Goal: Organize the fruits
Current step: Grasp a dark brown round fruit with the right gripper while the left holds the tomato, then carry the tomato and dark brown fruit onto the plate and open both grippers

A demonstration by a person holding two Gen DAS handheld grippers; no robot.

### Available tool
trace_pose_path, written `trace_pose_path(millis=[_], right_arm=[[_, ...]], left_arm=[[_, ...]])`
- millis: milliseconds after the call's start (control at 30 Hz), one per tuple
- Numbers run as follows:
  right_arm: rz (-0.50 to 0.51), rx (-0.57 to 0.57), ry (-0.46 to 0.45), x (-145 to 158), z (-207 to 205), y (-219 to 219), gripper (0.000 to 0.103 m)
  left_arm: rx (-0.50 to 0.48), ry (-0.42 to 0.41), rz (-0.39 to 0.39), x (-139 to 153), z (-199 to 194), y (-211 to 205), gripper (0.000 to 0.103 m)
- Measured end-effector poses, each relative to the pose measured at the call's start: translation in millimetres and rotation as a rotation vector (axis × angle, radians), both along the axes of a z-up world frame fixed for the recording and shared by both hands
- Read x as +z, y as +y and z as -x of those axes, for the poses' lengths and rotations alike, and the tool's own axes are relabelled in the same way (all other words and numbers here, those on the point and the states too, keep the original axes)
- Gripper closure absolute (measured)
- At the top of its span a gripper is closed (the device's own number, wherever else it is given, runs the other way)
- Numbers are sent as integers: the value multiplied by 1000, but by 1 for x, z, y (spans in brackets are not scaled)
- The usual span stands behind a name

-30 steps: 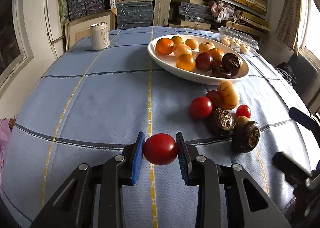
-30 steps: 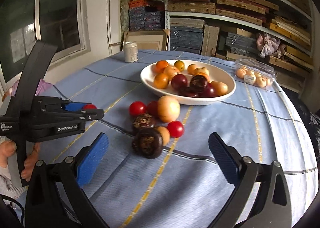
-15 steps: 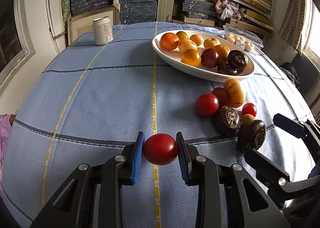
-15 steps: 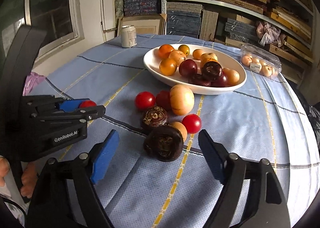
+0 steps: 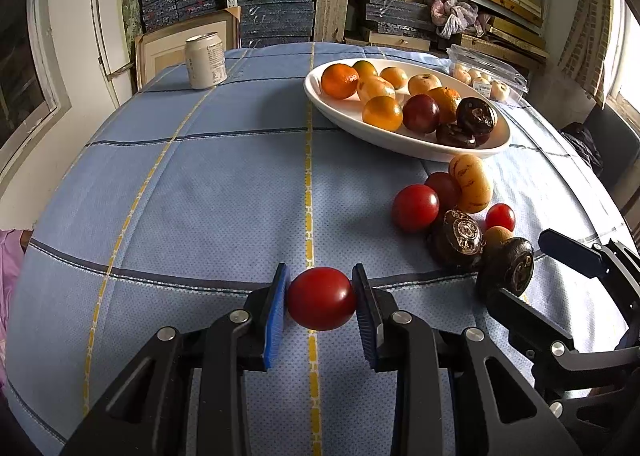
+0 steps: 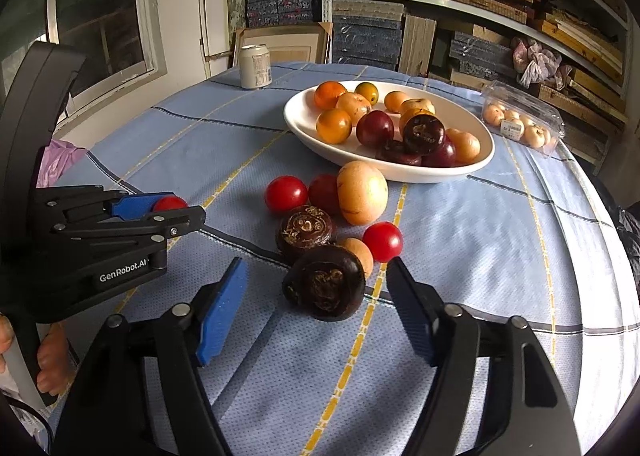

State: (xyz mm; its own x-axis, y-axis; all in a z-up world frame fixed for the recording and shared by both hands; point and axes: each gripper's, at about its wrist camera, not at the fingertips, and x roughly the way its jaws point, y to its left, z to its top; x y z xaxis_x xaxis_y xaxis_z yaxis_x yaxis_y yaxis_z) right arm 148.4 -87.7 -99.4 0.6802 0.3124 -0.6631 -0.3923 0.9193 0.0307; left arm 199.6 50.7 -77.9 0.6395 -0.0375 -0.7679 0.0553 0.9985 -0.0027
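My left gripper (image 5: 321,302) is shut on a red tomato (image 5: 321,304) and holds it just above the blue cloth; it also shows in the right wrist view (image 6: 160,207). My right gripper (image 6: 316,296) is open, its fingers on either side of a dark brown round fruit (image 6: 325,283), not touching it. A cluster of loose fruit lies beyond: a second dark fruit (image 6: 306,230), red tomatoes (image 6: 286,193), a yellow fruit (image 6: 362,191). A white oval bowl (image 6: 476,165) with several oranges and dark fruits stands behind.
A drink can (image 5: 205,61) stands at the far left of the table. A clear plastic box of small fruits (image 6: 522,123) sits at the far right. Shelves of stacked boxes line the back wall. The table edge curves near on the left.
My right gripper has moved forward to bracket the nearest dark fruit and has narrowed somewhat. My left gripper still holds the tomato and has edged forward a little.
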Motion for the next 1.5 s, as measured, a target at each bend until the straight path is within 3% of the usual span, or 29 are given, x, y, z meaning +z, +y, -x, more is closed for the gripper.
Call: trace_pose_path(millis=[167,300,567,700,800,1233,1400,1500], right_arm=[[-19,-10,0,0,1,-8,33],[-40,-14,22,-2,0,-13,42],[-27,-3,44,-5,-2,-7,43],[-24,9,100,-12,-11,-3,61],[-57,5,111,-12,-13,-10,66],[-196,-2,177,-12,5,-39,68],[-188,6,191,-15,12,-40,71],[-140,-3,170,-14,12,-34,66]], left_arm=[[-1,3,1,0,0,0,71],[-6,8,1,-1,0,-1,71],[-15,11,-2,-1,1,-3,71],[-16,14,-8,-2,0,-3,71],[-14,14,-8,-2,0,-3,71],[-24,26,3,-4,-1,-3,71],[-36,23,-4,-4,1,-6,71],[-36,23,-5,-3,1,-7,71]])
